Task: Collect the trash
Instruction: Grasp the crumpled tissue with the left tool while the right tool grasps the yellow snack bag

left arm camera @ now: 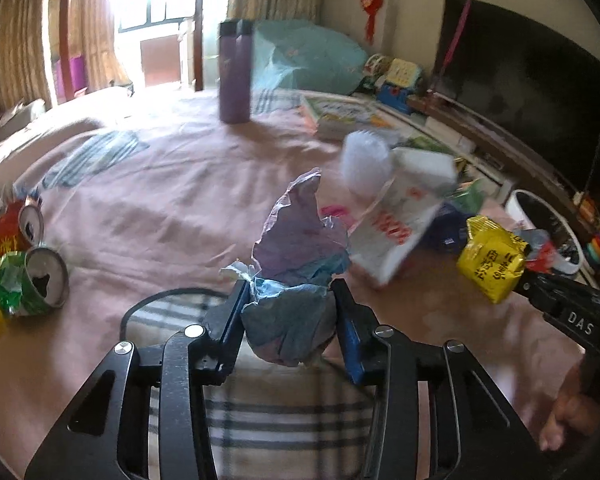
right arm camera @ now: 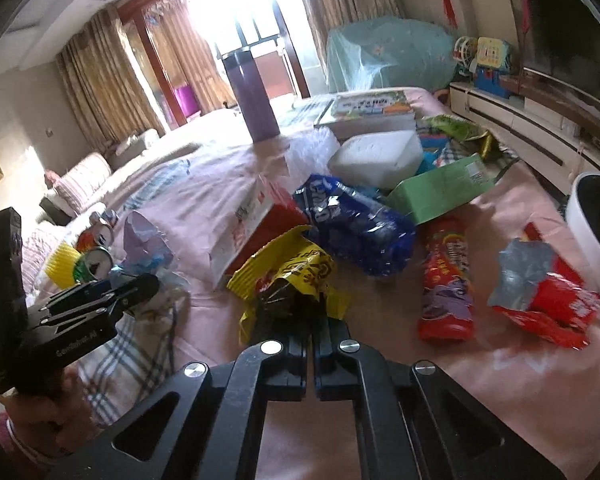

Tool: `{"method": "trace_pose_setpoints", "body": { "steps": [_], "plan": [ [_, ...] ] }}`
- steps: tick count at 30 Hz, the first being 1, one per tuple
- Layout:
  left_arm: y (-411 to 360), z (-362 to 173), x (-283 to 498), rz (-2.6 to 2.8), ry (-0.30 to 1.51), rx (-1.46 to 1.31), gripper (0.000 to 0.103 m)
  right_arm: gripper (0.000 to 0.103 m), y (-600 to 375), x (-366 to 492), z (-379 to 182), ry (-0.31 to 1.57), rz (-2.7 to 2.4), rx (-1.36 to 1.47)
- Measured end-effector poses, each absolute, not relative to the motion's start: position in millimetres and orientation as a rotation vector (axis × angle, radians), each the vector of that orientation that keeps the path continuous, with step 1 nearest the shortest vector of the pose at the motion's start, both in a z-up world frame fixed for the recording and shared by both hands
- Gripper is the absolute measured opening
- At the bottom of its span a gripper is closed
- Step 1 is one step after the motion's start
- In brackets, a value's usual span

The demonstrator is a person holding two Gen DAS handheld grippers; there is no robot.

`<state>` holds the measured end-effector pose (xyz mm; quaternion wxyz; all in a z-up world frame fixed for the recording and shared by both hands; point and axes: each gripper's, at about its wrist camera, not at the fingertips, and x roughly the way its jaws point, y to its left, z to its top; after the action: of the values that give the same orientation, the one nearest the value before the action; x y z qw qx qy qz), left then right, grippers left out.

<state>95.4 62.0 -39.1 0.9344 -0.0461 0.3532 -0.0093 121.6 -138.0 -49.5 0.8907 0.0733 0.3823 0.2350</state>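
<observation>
Left gripper (left arm camera: 288, 312), bottom centre of its own view: black jaws with blue pads clamped on a crumpled purple-and-blue paper wad (left arm camera: 296, 280), which sticks up above the fingertips; same gripper shows at lower left of the right wrist view (right arm camera: 140, 284). Right gripper (right arm camera: 314, 320), bottom centre of its view: jaws closed almost together, pinching a crinkled yellow foil snack wrapper (right arm camera: 292, 276); in the left view that wrapper (left arm camera: 492, 258) hangs off the gripper at right edge (left arm camera: 528, 280), lifted off the pink bedsheet-covered surface (left arm camera: 160, 208). Rest of the trash lies on the sheet: blue foil cookie wrapper (right arm camera: 352, 228) mid-frame, just behind the yellow one; white-and-red cardboard box (right arm camera: 252, 220) left of it, touching; green paper bag (right arm camera: 440, 192) upper right of centre; red cylindrical snack tube (right arm camera: 446, 280) lying flat right of centre; torn red-and-silver foil packet (right arm camera: 540, 292) far right, near a white round bin (right arm camera: 592, 232) at the edge. White foam block (right arm camera: 376, 156) behind the blue wrapper. Crushed green drink can (left arm camera: 32, 284) and red can (left arm camera: 14, 228) at left edge, side by side. Purple tall tumbler (left arm camera: 235, 70) upright, upper centre.
</observation>
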Motion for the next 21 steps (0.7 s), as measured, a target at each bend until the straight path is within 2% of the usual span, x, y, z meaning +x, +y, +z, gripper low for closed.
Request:
{"method": "trace_pose_setpoints", "body": {
  "steps": [10,21],
  "plan": [
    [-7.4,-12.4,98.5,-0.186,0.691,-0.045,0.04,0.001,-197.0,108.2,-19.9,0.715,0.415,0.233],
    [-84.4,-1.3,116.8,-0.353,0.701,0.01,0.04,0.001,-276.4,100.5,-14.8,0.686,0.265,0.306]
  ]
}}
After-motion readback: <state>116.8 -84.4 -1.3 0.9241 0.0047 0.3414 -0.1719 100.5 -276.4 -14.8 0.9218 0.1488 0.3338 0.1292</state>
